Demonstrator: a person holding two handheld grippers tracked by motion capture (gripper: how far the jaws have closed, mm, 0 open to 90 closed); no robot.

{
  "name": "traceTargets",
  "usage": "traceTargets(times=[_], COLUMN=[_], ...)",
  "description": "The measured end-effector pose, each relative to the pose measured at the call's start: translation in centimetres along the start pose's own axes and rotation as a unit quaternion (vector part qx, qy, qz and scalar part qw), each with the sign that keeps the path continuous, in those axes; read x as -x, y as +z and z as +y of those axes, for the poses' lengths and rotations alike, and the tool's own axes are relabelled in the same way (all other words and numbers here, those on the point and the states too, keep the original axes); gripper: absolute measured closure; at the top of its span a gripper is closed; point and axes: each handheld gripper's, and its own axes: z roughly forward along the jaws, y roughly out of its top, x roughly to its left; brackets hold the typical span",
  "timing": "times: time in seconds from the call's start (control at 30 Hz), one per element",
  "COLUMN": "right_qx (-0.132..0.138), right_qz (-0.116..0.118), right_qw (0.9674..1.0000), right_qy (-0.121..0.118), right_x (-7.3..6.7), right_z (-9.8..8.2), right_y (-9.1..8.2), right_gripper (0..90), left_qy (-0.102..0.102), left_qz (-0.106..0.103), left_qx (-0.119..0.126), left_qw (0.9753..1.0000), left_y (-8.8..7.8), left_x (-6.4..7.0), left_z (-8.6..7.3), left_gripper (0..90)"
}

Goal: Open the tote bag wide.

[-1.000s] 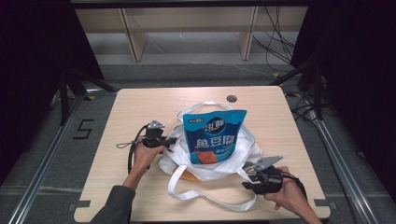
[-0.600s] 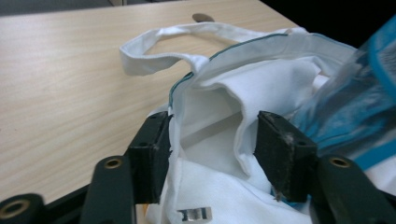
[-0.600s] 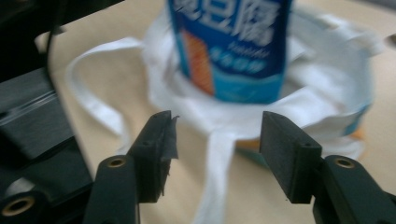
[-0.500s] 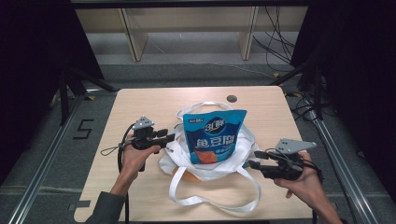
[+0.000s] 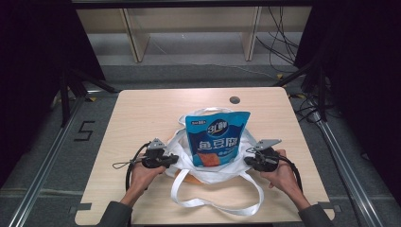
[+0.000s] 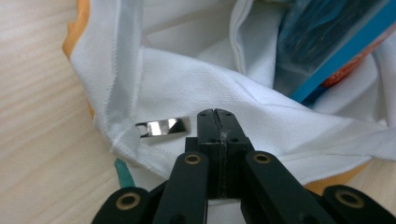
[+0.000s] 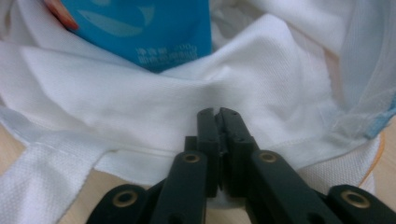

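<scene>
A white tote bag (image 5: 208, 171) lies in the middle of the table with a blue snack pouch (image 5: 215, 139) standing in its mouth. My left gripper (image 5: 171, 160) is at the bag's left rim and my right gripper (image 5: 249, 161) at its right rim. In the left gripper view the gripper (image 6: 217, 114) is shut on the white cloth (image 6: 243, 88), beside a small metal clip (image 6: 163, 127); the pouch (image 6: 317, 42) is behind. In the right gripper view the gripper (image 7: 218, 112) is shut on puckered cloth (image 7: 140, 93) just below the pouch (image 7: 140, 28).
The bag's long white strap (image 5: 217, 204) loops toward the table's near edge. The wooden tabletop (image 5: 142, 113) has a dark round hole (image 5: 234, 100) near its far edge. A low shelf unit (image 5: 189, 28) stands beyond the table, with cables on the floor to the right.
Both hands have moved inward from beside the bag to its rims. The right gripper came in and up from the near right, and both grippers now pinch the cloth.
</scene>
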Motion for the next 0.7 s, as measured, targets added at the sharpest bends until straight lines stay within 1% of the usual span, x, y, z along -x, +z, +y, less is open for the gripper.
traceTargets(times=[0.03, 0.07, 0.1, 0.13, 0.17, 0.2, 0.23, 0.27, 0.3, 0.33, 0.37, 0.4, 0.43, 0.47, 0.5, 0.53, 0.57, 0.6, 0.63, 0.67, 0.7], right_qx=[-0.014, 0.001, 0.001, 0.003, 0.003, -0.007, -0.017, -0.017, 0.002, -0.001, -0.001, 0.0, -0.005, 0.004, 0.014, 0.008, 0.006, 0.009, 0.0, 0.016, 0.019], right_qz=[0.005, 0.002, 0.002, -0.008, -0.008, -0.015, -0.011, -0.011, -0.018, -0.011, -0.011, -0.013, -0.004, -0.009, -0.006, -0.011, -0.011, -0.009, -0.01, -0.014, -0.018], right_qw=[0.9999, 1.0, 1.0, 1.0, 1.0, 0.9998, 0.9998, 0.9998, 0.9998, 0.9999, 0.9999, 0.9999, 1.0, 0.9999, 0.9998, 0.9999, 0.9999, 0.9999, 0.9999, 0.9997, 0.9996], right_qy=[0.001, 0.01, 0.01, 0.0, 0.0, -0.009, -0.004, -0.004, -0.01, 0.0, 0.0, -0.007, 0.001, 0.005, 0.01, 0.0, 0.001, 0.011, 0.006, 0.012, 0.01], right_x=[0.2, 0.0, 0.0, -0.1, -0.1, -0.3, -0.4, -0.4, -0.4, -0.4, -0.4, -0.2, 0.0, 0.0, 0.0, 0.2, 0.3, 0.3, 0.6, 0.6, 0.8], right_z=[-0.1, -0.4, -0.4, -0.7, -0.7, -0.6, -0.5, -0.5, -0.7, -0.6, -0.6, -0.6, -0.5, -0.4, -0.4, -0.3, -0.2, 0.0, 0.2, 0.2, 0.3], right_y=[0.0, 0.5, 0.5, 0.9, 0.9, 0.7, 0.5, 0.5, 0.9, 0.8, 0.8, 0.9, 0.8, 1.0, 1.2, 1.3, 1.3, 1.4, 1.4, 1.8, 2.0], right_gripper=[90.0, 90.0, 90.0, 90.0, 90.0, 90.0, 90.0, 90.0, 90.0, 90.0, 90.0, 90.0, 90.0, 90.0, 90.0, 90.0, 90.0, 90.0, 90.0, 90.0, 90.0], left_qy=[0.0, 0.0, 0.008, 0.027, 0.027, 0.025, 0.023, 0.018, 0.017, 0.018, 0.018, 0.025, 0.024, 0.023, 0.014, 0.014, 0.019, 0.013, 0.011, 0.014, 0.012], left_qz=[0.003, 0.003, 0.011, 0.026, 0.026, 0.023, 0.023, 0.025, 0.025, 0.027, 0.027, 0.029, 0.029, 0.028, 0.03, 0.034, 0.037, 0.037, 0.041, 0.044, 0.041], left_qx=[0.005, 0.005, -0.001, -0.006, -0.006, -0.008, -0.008, 0.001, -0.002, -0.004, -0.004, -0.009, -0.007, -0.005, -0.003, -0.004, -0.005, -0.003, -0.003, -0.003, -0.006], left_qw=[1.0, 1.0, 0.9999, 0.9993, 0.9993, 0.9994, 0.9994, 0.9995, 0.9996, 0.9995, 0.9995, 0.9992, 0.9993, 0.9993, 0.9994, 0.9993, 0.9991, 0.9992, 0.9991, 0.999, 0.999], left_y=[0.1, 0.1, 0.2, 0.5, 0.5, 0.5, 0.5, 0.6, 0.6, 0.6, 0.6, 0.7, 0.8, 1.0, 1.2, 1.3, 1.4, 1.6, 1.7, 1.9, 2.0], left_x=[0.2, 0.2, 0.4, 0.7, 0.7, 0.7, 0.7, 0.7, 0.7, 0.7, 0.7, 0.6, 0.6, 0.4, 0.3, 0.1, -0.2, -0.4, -0.6, -0.9, -1.2], left_z=[-0.1, -0.1, -0.3, -0.4, -0.4, -0.4, -0.4, -0.4, -0.4, -0.4, -0.4, -0.3, -0.2, -0.2, 0.0, 0.1, 0.3, 0.5, 0.7, 0.9, 1.1], left_gripper=[89.4, 89.4, 89.4, 89.4, 89.4, 89.4, 89.4, 89.4, 89.3, 89.2, 89.2, 89.2, 89.2, 89.2, 89.2, 89.2, 89.2, 89.2, 89.2, 89.2, 89.1])
